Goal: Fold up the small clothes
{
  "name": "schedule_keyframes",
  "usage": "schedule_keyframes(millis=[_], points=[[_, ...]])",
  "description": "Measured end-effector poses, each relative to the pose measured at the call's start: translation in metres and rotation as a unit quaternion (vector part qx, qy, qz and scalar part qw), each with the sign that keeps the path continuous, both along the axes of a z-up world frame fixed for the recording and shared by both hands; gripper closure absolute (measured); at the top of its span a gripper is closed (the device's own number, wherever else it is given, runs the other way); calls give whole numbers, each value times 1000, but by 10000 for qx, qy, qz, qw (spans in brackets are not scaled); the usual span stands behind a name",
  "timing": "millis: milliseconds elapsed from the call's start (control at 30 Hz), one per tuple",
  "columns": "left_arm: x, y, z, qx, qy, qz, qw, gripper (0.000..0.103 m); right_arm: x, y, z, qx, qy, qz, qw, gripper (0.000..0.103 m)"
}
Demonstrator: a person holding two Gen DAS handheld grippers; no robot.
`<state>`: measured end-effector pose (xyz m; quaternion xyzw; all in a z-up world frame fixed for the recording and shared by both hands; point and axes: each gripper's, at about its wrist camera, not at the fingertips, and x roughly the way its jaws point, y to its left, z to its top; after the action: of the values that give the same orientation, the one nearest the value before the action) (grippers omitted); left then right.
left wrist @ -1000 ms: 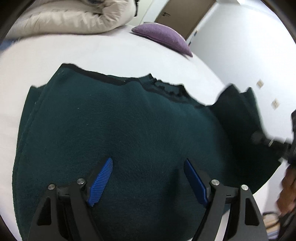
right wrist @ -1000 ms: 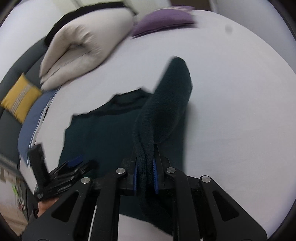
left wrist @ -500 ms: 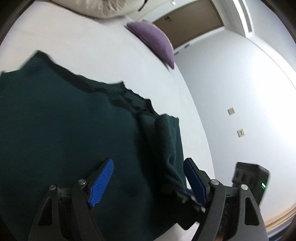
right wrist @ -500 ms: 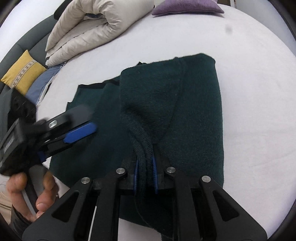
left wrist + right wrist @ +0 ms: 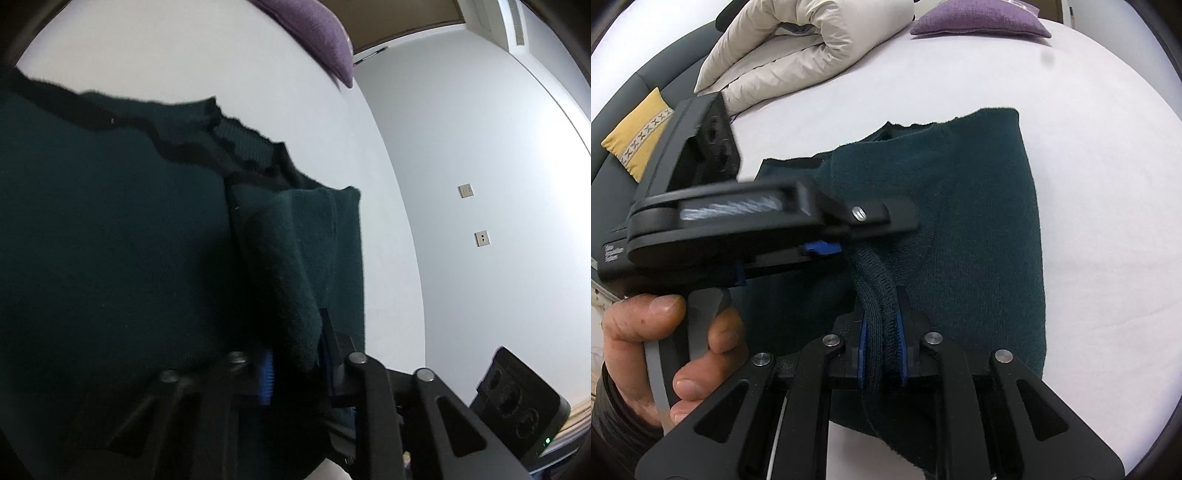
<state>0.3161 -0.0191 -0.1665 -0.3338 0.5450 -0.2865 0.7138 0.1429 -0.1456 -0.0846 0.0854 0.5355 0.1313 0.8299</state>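
right gripper (image 5: 881,350): jaws pinch sweater (image 5: 979,221) sleeve cuff, keeping fold over body | left gripper (image 5: 295,365): jaws pressed onto same sleeve for handover | bed (image 5: 1089,147) supports fold

The left gripper (image 5: 295,373), wide open a second ago, now pinches the folded-over sleeve of the dark green sweater (image 5: 110,240) right beside the right gripper (image 5: 881,354).

sweater (image 5: 979,206): dark teal, black neck trim | bed (image 5: 1089,147): white | pillow (image 5: 979,22): purple | cushion (image 5: 637,133): yellow, cross-stitch band | fingers (image 5: 863,343): blue pads
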Motion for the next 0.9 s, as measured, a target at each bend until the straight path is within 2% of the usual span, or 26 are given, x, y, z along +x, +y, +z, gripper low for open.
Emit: schedule_keyframes(millis=[33, 100, 167, 267, 300, 400, 567, 700, 900], points=[[1, -1, -2, -31, 34, 13, 10000, 89, -3, 0, 0, -13, -1, 18, 10000, 83], [3, -1, -5, -148, 84, 39, 9998, 89, -13, -1, 5, 50, -11, 110, 9999, 76], [-2, 2, -8, -161, 60, 22, 9998, 89, -33, -8, 15, 100, -147, 142, 9997, 57], [-4, 8, -10, -237, 70, 27, 9997, 90, -73, -33, 35, 477, -451, 21, 9978, 49], [-5, 10, -11, -271, 85, 45, 9996, 90, -89, -49, 40, 762, -541, -80, 9956, 48], [-8, 12, -9, -294, 65, 35, 9995, 90, -115, -80, 42, 1139, -655, -360, 9907, 48], [-11, 19, 3, -296, -80, -13, 9995, 90, -135, -131, 17, 1764, -457, -1085, 9773, 46], [-15, 46, 19, -180, -210, 46, 9996, 90, -131, -146, 3, 1403, -516, -1383, 9791, 46], [-19, 104, 34, 125, -366, 240, 9990, 90, -105, -119, -10, 1194, -532, -1053, 9858, 46]])
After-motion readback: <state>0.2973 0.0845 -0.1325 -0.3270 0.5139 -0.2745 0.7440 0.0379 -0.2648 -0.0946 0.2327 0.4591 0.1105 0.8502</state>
